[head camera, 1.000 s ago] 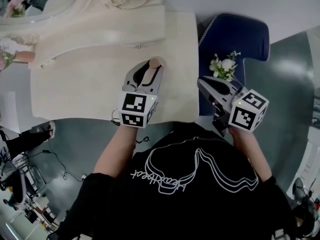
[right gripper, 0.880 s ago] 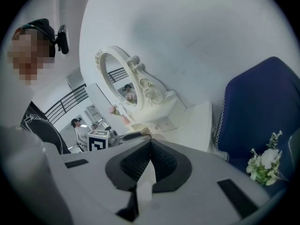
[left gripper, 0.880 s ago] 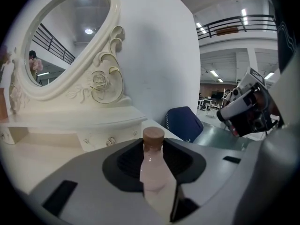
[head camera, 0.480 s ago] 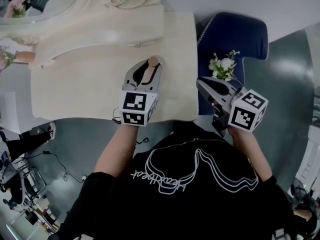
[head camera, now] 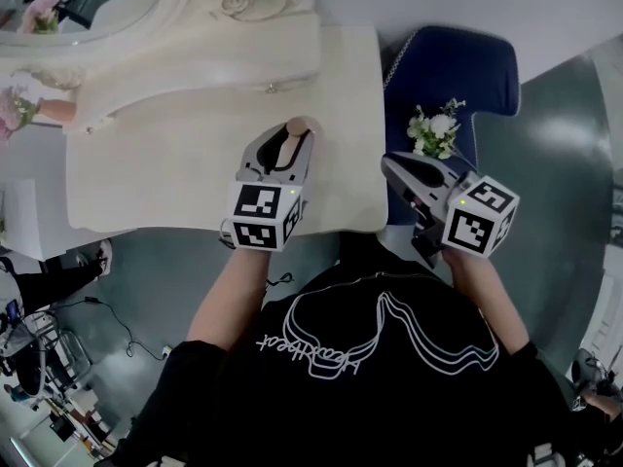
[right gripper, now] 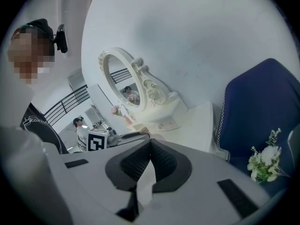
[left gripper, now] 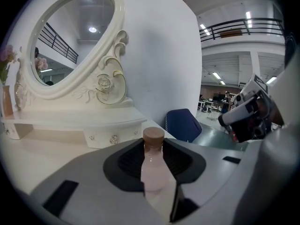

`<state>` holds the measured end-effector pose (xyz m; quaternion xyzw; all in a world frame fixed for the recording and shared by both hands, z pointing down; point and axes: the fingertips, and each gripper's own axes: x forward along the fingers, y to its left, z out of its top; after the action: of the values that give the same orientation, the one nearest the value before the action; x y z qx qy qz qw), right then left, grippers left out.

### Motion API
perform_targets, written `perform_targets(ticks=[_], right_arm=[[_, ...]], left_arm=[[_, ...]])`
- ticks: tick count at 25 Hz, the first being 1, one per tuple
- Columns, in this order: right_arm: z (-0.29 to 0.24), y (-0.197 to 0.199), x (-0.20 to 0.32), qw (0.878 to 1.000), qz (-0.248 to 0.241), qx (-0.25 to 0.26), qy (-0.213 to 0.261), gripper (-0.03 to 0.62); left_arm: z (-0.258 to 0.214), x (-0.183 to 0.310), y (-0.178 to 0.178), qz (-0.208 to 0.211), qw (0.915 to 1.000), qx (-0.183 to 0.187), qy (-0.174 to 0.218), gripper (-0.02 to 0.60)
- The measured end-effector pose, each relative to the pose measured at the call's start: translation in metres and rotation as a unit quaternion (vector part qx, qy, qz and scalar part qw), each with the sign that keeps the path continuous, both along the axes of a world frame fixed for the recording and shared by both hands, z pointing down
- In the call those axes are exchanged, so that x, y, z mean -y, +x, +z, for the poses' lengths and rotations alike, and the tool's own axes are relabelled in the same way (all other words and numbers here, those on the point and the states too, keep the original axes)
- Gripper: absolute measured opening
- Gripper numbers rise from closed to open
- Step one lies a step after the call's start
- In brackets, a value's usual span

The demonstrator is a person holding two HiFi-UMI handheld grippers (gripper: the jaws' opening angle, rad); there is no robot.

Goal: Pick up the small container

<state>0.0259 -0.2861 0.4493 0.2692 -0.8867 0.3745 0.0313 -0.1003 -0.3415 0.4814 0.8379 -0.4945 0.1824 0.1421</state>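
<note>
Grip looks settled: your left claw (head camera: 289, 136) stays clamped on the small container (left gripper: 152, 168), upright between its pads and hardly moved above the bench (head camera: 343, 168). Lifting seems the step left. Your right claw (head camera: 397, 163) hangs beyond the bench edge, jaws together, empty.

A hall with mezzanine railing (left gripper: 243, 25) and strip lights (left gripper: 216, 75).

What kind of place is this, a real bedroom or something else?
Likely a staged bedroom corner inside a large hall or lab: a cream dressing table with an oval mirror and a blue chair beside it, yet a railed upper walkway and strip lights show beyond.
</note>
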Motion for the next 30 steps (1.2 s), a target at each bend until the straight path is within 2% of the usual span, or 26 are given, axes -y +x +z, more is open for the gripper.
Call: perform_targets(ticks=[6, 19, 26, 30], right_arm=[[-0.016, -0.010, -0.019, 1.000, -0.013, -0.009, 0.023, 0.006], [-0.060, -0.040, -0.063, 0.992, -0.050, -0.031, 0.110, 0.006], [-0.091, -0.049, -0.081, 0.985, -0.046, -0.033, 0.164, 0.006], [-0.097, -0.052, -0.093, 0.982, -0.049, -0.037, 0.176, 0.006]], left_arm=[[-0.024, -0.027, -0.003, 0.010, 0.9996, -0.025, 0.003, 0.129], [-0.097, -0.100, 0.010, 0.054, 0.9974, -0.028, 0.040, 0.129], [-0.117, -0.142, 0.005, 0.056, 0.9968, -0.044, 0.035, 0.129], [-0.124, -0.160, -0.001, 0.049, 0.9971, -0.047, 0.036, 0.129]])
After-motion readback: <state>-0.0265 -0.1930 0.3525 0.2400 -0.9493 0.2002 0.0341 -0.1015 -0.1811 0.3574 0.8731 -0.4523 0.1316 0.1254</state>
